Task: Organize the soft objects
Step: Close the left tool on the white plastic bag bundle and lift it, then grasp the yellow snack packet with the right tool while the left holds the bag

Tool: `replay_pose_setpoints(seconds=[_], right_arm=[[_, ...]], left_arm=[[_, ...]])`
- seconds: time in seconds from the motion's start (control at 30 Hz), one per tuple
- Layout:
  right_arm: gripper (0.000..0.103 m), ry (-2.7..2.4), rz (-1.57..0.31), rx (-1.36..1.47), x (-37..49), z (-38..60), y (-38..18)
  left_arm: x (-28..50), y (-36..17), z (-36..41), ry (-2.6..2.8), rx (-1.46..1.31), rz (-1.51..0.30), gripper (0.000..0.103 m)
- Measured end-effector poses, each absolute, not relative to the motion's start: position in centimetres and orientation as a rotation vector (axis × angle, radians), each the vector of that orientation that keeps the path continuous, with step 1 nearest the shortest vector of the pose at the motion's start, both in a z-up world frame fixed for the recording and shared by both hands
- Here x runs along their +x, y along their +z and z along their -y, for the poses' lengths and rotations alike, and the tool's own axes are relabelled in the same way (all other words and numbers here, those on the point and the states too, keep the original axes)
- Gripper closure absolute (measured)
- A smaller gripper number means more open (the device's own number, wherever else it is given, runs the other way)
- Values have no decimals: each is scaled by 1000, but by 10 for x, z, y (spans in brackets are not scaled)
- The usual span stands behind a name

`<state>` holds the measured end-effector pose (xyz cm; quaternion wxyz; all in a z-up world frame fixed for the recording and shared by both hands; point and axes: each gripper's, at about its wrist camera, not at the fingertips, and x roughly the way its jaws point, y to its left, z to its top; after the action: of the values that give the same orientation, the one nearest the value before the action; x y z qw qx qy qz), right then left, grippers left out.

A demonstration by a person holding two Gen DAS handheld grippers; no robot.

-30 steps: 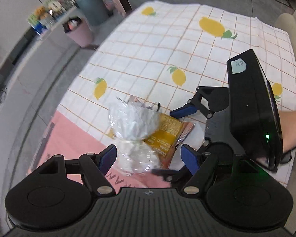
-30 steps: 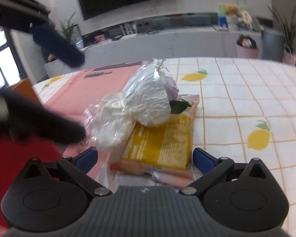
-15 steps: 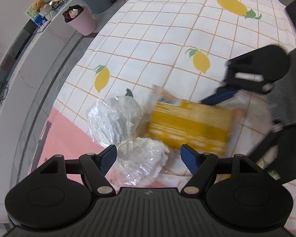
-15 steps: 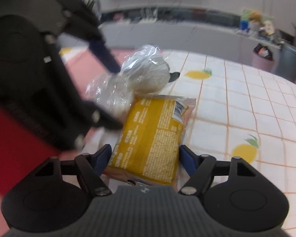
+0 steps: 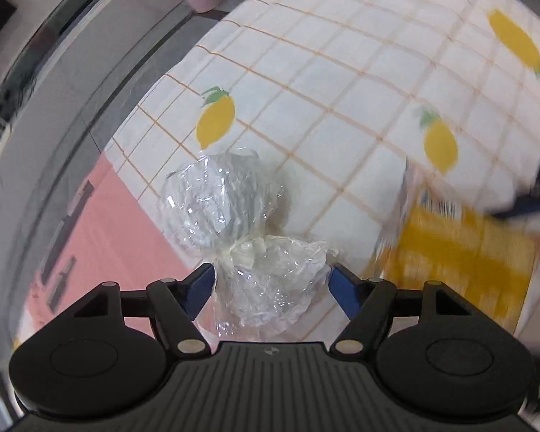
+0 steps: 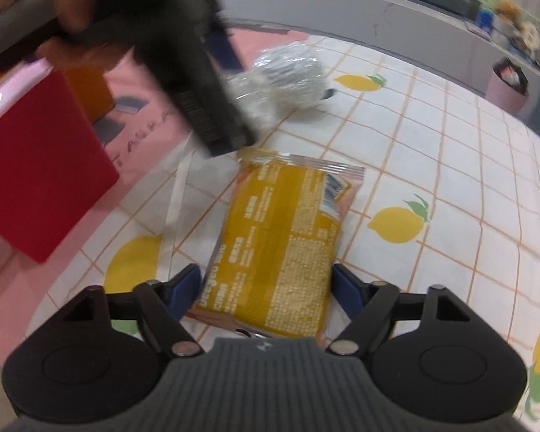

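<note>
A crinkled clear plastic bundle [image 5: 244,237], cinched at its middle into two rounded lobes, lies on the counter [image 5: 342,82] where the white, orange-gridded cloth with printed yellow lemons meets a smooth pink mat [image 5: 115,230]. Its film is wrinkled and glossy, with something pale inside (what exactly cannot be told). To its right lies a flat, rectangular yellow snack packet [image 6: 280,248] with a crimped silvery end seal and fine print across its face; in the left wrist view it is badly blurred.

The left tongs [image 5: 270,288] stand wide apart, the blue pads [image 5: 198,288] flanking the near lobe of the plastic bundle; the film reaches about to both pads, but no squeeze shows in it.

The right tongs [image 6: 266,288] also stand wide, and their jaws have just been opening. The near end of the yellow packet lies between them, its edges close to the blue pads [image 6: 345,291], the packet resting flat on the cloth.

Beyond the packet in the right wrist view, the plastic bundle sits partly behind the dark blurred body of the left tool, with a glossy red box [image 6: 36,187] at the left on the pink mat.
</note>
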<state>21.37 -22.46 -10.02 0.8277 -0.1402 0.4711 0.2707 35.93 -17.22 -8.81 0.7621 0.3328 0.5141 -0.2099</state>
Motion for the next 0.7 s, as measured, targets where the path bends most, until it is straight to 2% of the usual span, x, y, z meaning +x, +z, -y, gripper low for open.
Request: replay_pose_setpoints(seconds=[0.07,0.37,0.43,0.5,0.53,0.6,0.7], right_arm=[[13,565,-1008,-299,214,220,-101],[12,592,-1009,-308,218,223,-101],[12,592,-1007,-305,218,224,-100],[12,592,-1003,-304,218,224,-100],[12,593,-1001,-304,218,224,-100],[11,596,-997,-303,218,224,-101],[11,594,-994,-301,219,224,-101]], left_arm=[[364,-87,175,-459,653,-1119,18],[402,-90,161,-256,272,-1161,17],[410,-95,149,-208,134,-1180,22],[410,-98,140,-181,38,-1160,44],[408,-97,138,-172,29,-1140,50],[404,-95,139,-193,65,-1135,58],[391,-88,141,-245,127,-1138,61]])
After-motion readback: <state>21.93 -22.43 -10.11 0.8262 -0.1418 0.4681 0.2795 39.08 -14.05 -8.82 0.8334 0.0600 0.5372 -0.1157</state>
